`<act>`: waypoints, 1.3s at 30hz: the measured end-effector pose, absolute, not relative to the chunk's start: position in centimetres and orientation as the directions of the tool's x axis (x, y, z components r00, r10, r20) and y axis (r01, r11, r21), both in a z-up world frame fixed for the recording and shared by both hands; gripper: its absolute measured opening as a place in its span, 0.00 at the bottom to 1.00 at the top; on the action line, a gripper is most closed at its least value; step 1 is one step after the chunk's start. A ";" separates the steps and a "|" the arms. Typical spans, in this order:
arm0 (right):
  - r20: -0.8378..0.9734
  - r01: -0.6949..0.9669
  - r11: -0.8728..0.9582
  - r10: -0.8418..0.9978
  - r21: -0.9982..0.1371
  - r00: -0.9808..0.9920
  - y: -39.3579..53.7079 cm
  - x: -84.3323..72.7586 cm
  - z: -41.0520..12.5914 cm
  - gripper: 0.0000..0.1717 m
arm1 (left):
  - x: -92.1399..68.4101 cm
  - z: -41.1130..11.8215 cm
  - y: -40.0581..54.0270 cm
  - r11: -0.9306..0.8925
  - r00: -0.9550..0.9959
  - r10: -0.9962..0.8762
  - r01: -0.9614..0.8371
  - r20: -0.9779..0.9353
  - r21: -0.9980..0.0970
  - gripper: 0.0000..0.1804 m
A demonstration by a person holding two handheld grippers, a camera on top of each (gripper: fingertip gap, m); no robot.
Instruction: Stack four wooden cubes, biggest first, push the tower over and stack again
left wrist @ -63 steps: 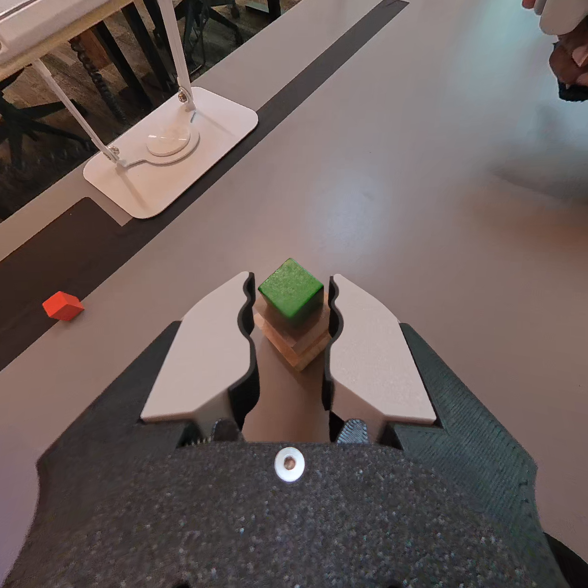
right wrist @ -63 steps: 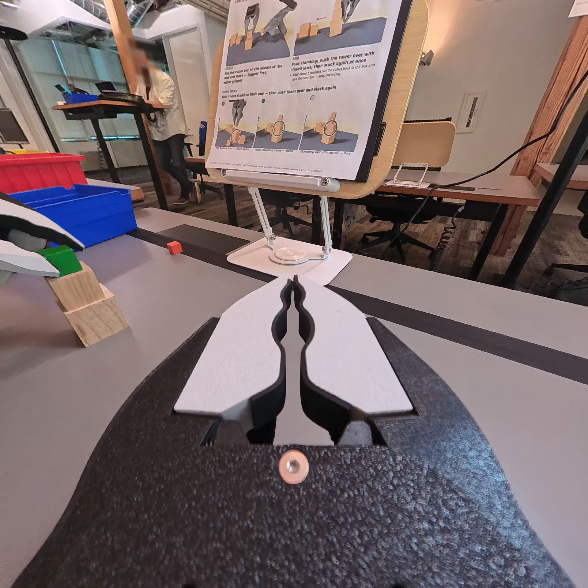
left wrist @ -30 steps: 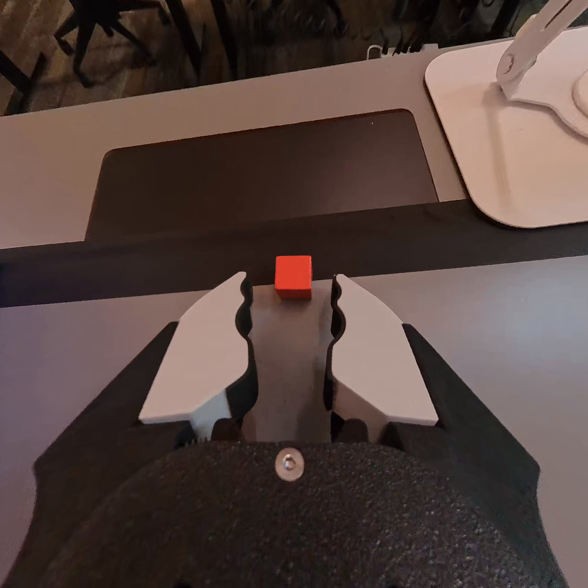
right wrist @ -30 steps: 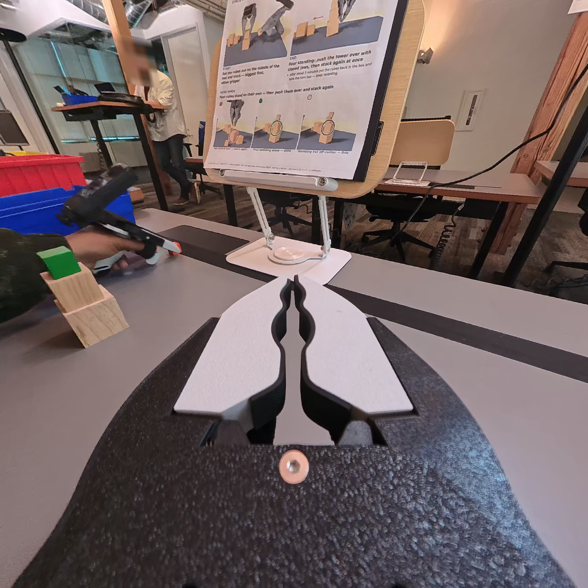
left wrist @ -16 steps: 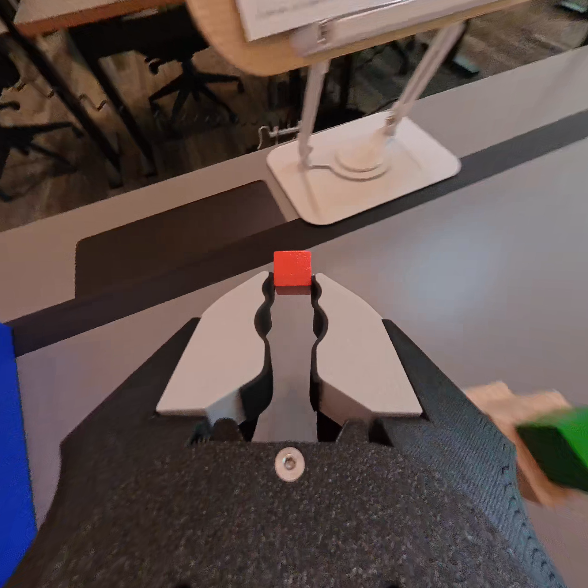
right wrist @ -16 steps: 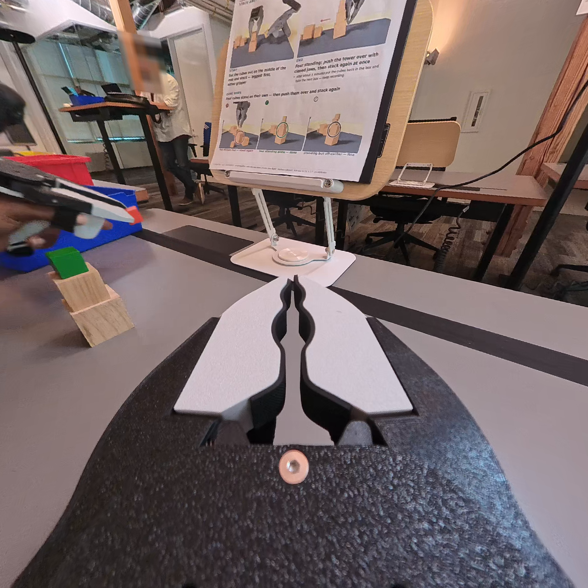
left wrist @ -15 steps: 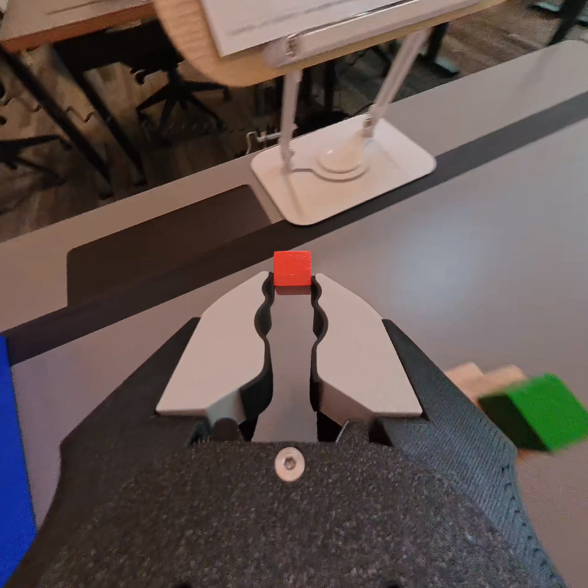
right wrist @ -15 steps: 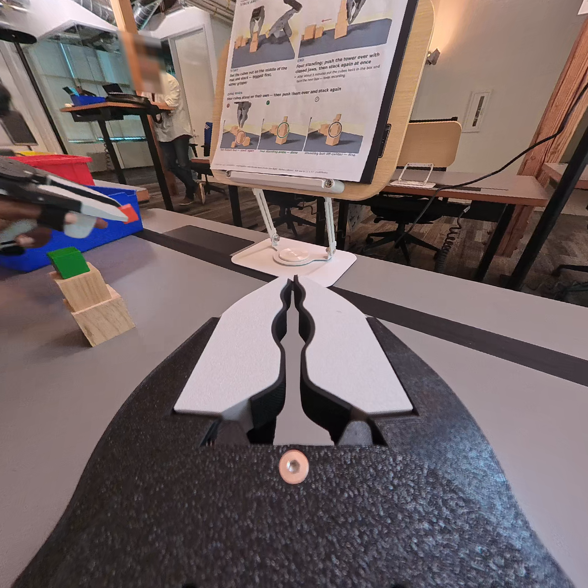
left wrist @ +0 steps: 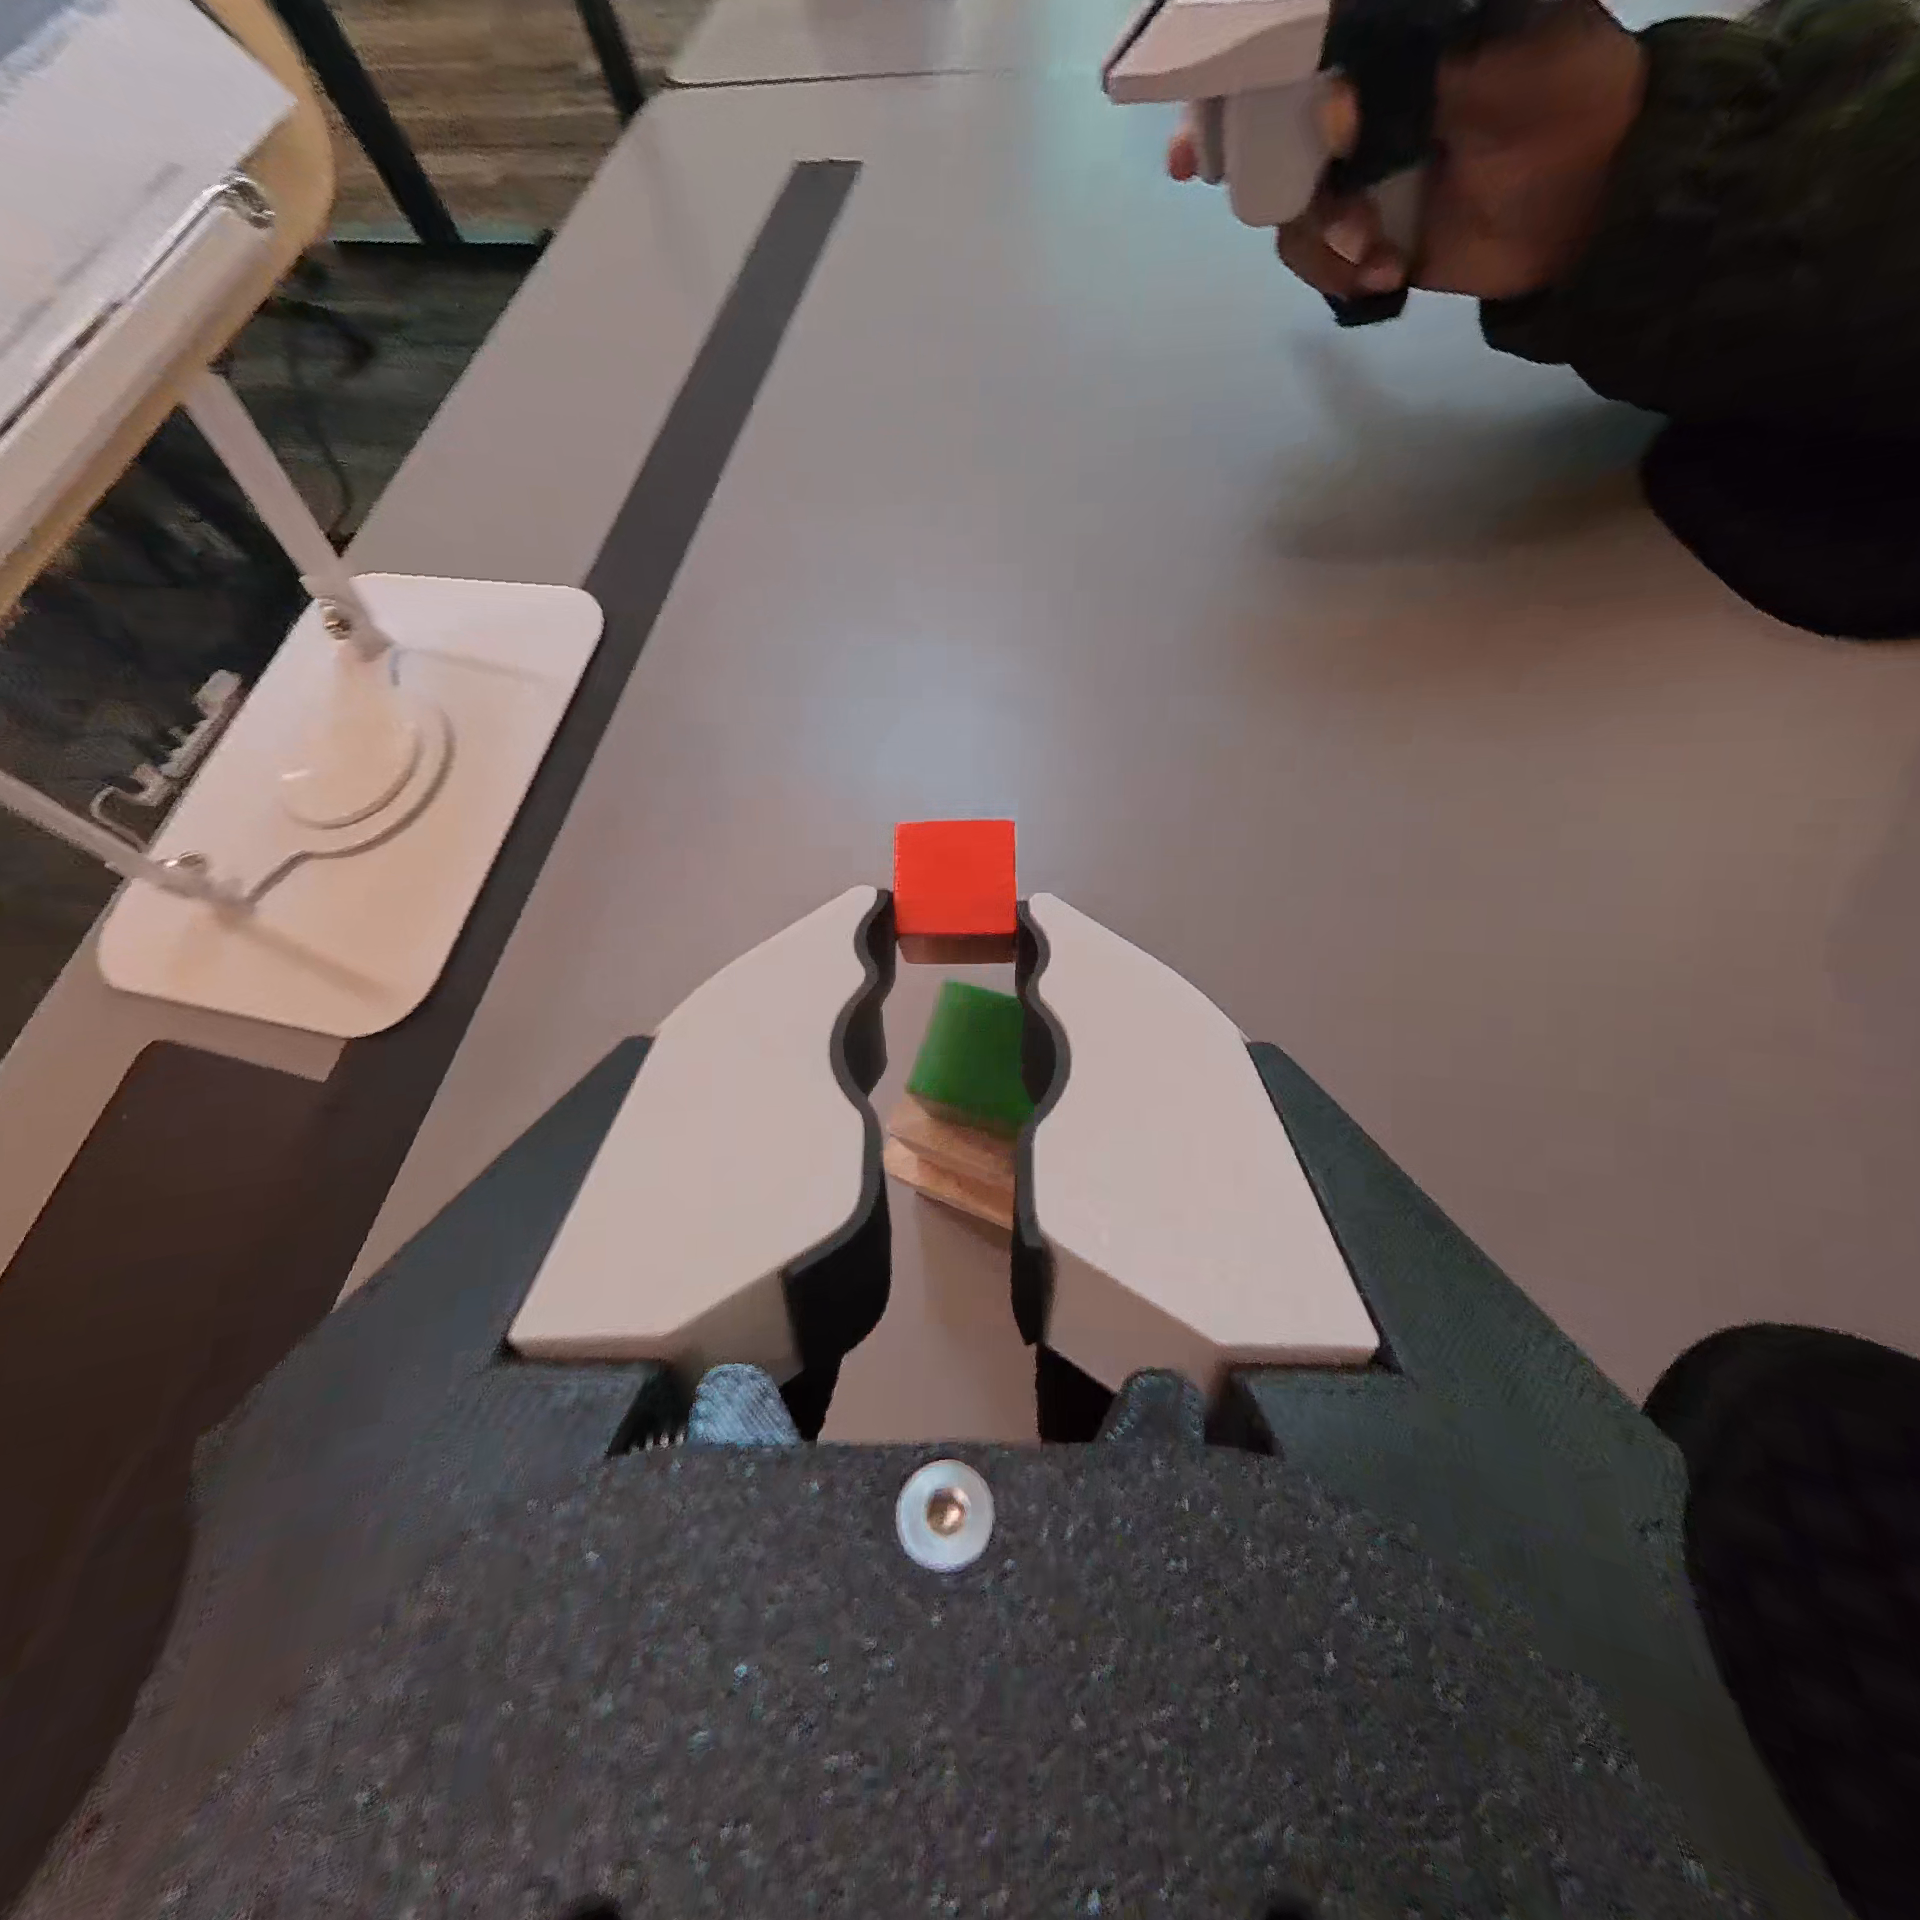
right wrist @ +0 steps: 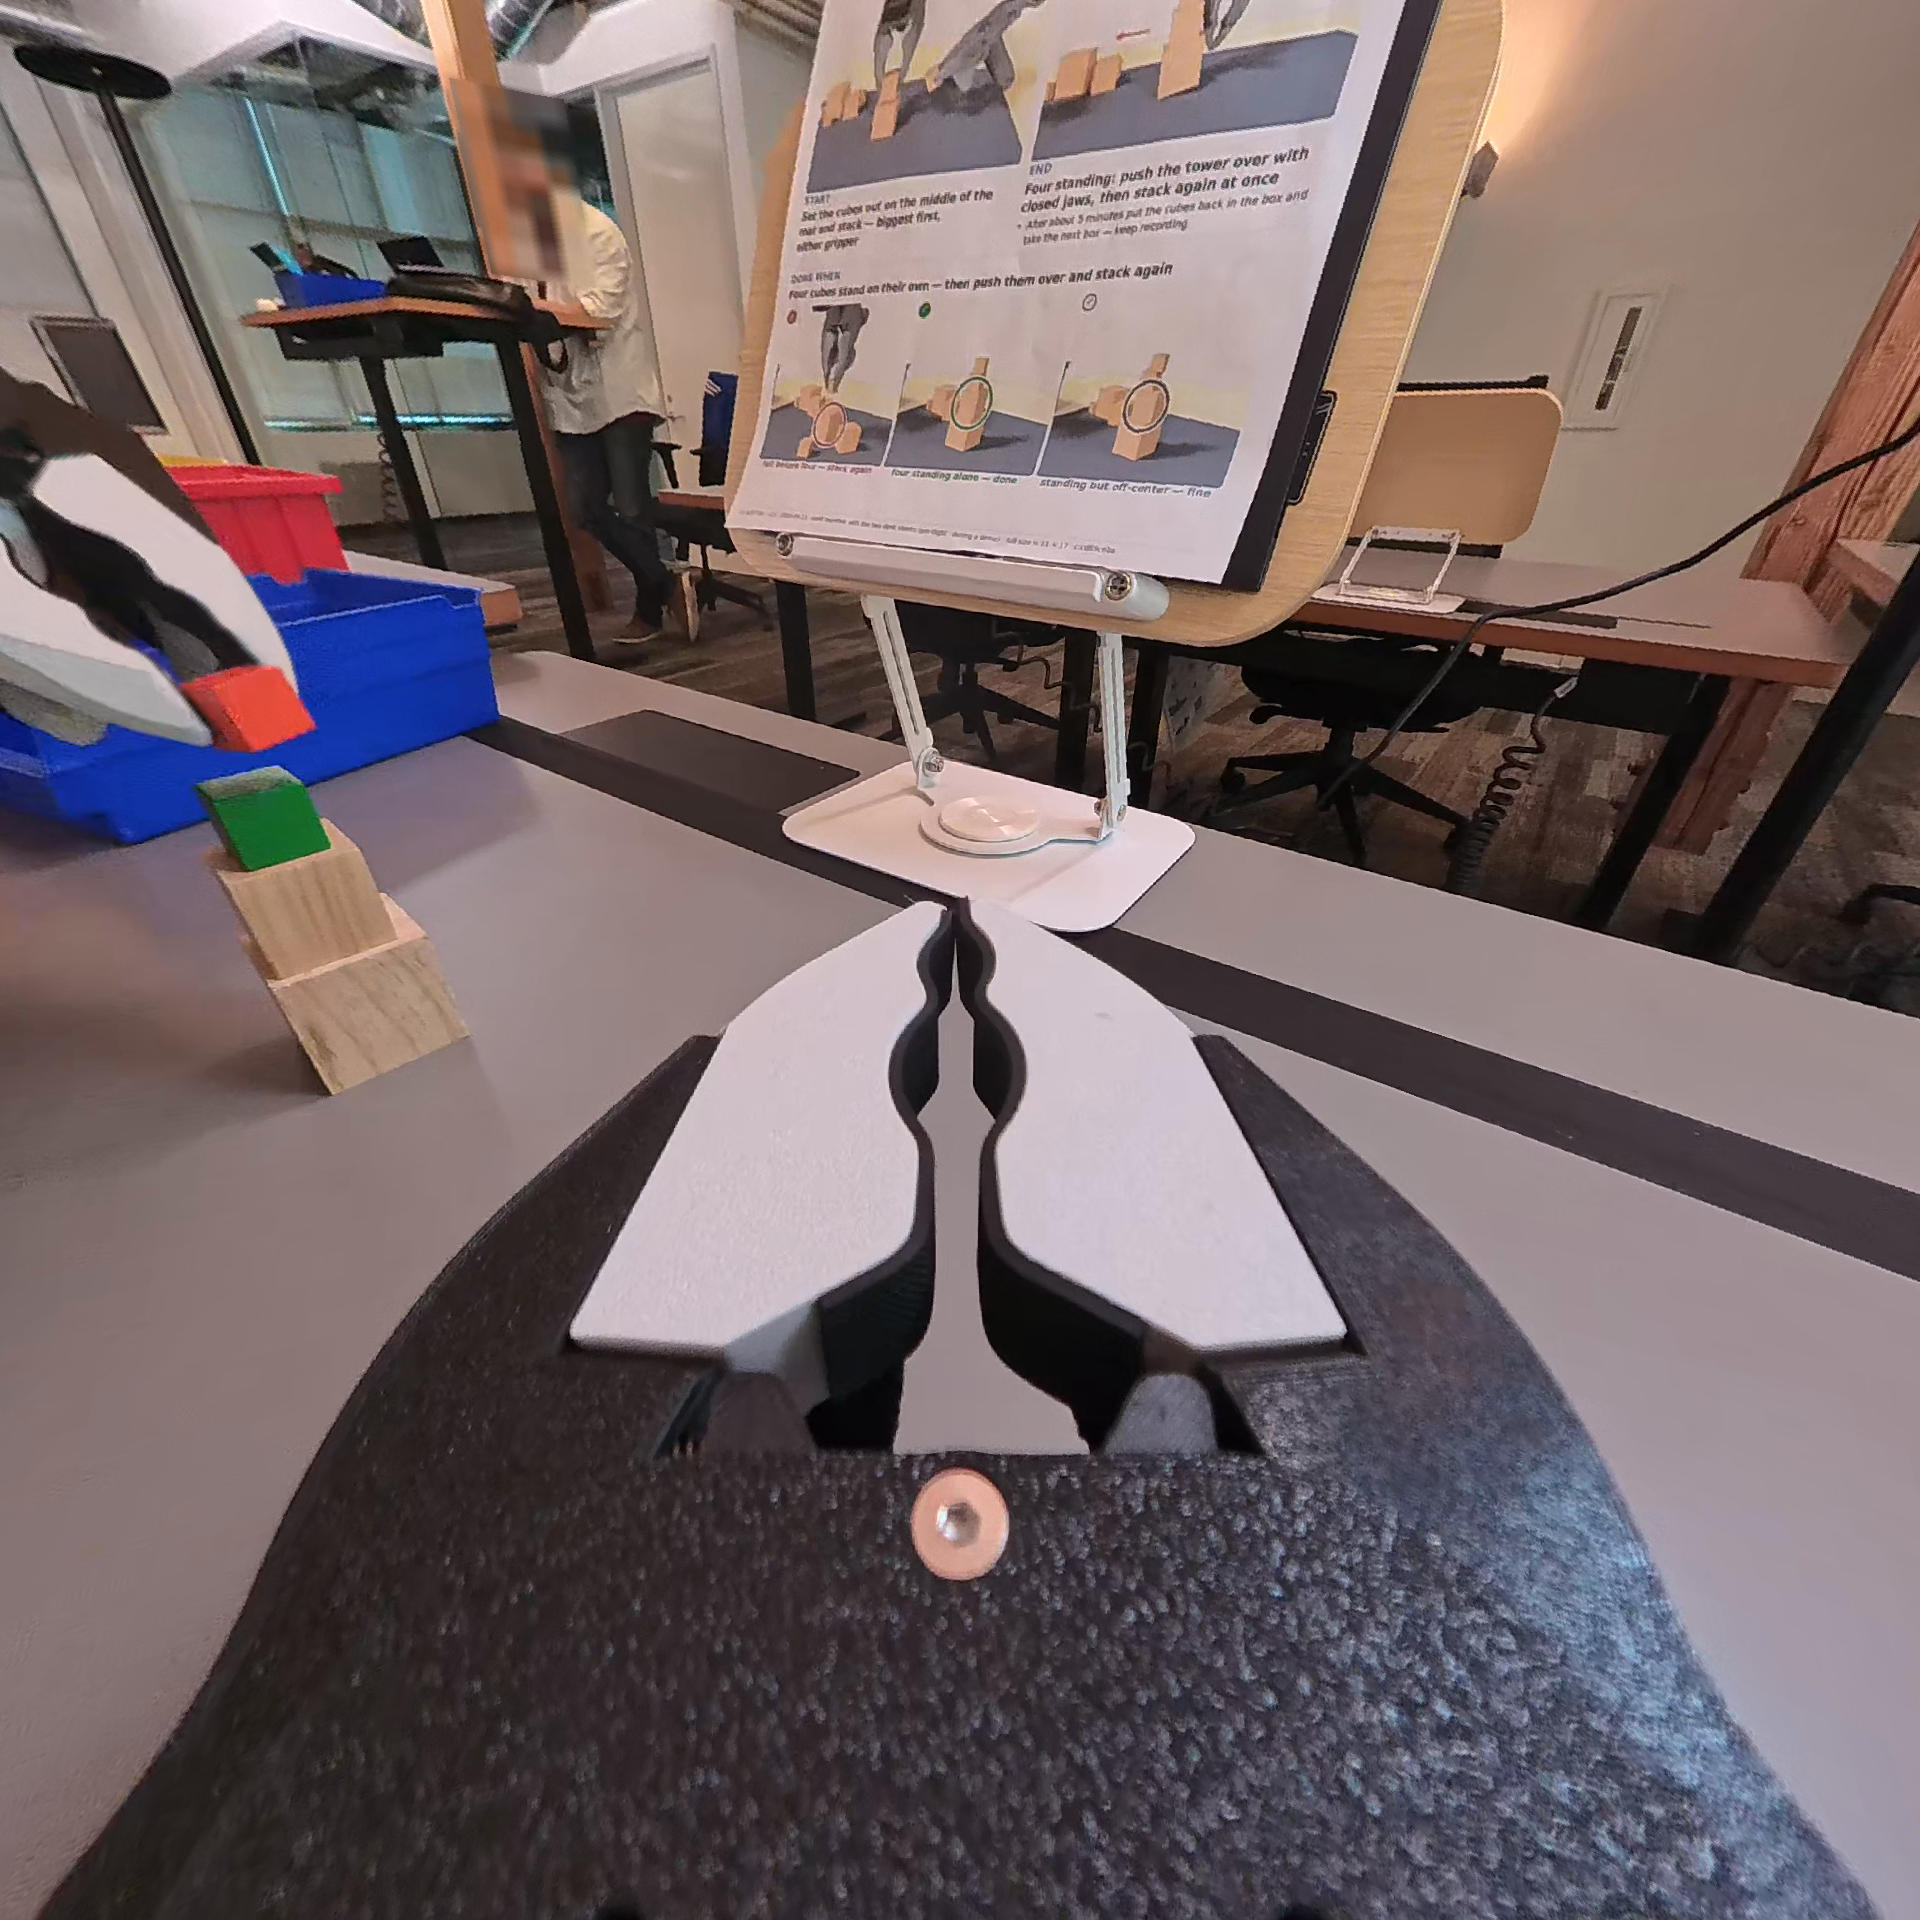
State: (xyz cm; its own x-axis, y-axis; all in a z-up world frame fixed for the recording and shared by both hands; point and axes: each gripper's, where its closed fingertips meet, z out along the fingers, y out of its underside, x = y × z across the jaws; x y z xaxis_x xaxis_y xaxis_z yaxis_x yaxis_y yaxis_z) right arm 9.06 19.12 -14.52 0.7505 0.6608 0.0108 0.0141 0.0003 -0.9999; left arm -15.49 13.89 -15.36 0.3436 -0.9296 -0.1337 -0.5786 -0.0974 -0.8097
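Observation:
My left gripper (left wrist: 954, 914) is shut on a small red cube (left wrist: 954, 878), pinched between its fingertips and held in the air. Right below it, seen through the jaws, stands a stack: a green cube (left wrist: 971, 1055) on two wooden cubes (left wrist: 951, 1164). In the right wrist view the left gripper (right wrist: 197, 707) holds the red cube (right wrist: 249, 707) just above the green cube (right wrist: 260, 816), which sits on a small wooden cube (right wrist: 301, 899) on a bigger one (right wrist: 358, 1003). My right gripper (right wrist: 958, 914) is shut and empty, low over the grey table (right wrist: 623, 935), to the right of the stack.
A white stand base (right wrist: 987, 836) carries a wooden board with an instruction sheet (right wrist: 1091, 260) at the table's far edge. A blue bin (right wrist: 364, 665) and a red bin (right wrist: 265, 514) sit at far left. A person stands in the background. A hand with the other gripper (left wrist: 1299, 125) shows top right. Some 25 cm of space lies between my two pairs of fingers.
My left gripper closed on the red cube by the dark strip, lifted it and carried it over to above the green-topped stack. My right gripper stayed shut and still.

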 end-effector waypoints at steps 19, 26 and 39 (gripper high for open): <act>0.014 0.031 -0.015 0.636 -0.999 0.771 19.5 9.2 -15.1 0.00 | -17.2 -16.8 12.8 -0.058 0.162 -0.985 -0.644 -0.062 -0.763 0.12; 0.017 0.039 -0.021 0.629 -0.999 0.777 19.7 9.3 -15.3 0.00 | -17.1 -16.8 12.6 -0.018 0.099 -0.993 -0.650 -0.061 -0.759 0.12; 0.015 0.045 -0.030 0.631 -0.999 0.775 19.8 9.2 -15.7 0.00 | -17.3 -17.3 12.7 -0.012 0.056 -0.998 -0.669 -0.034 -0.744 0.12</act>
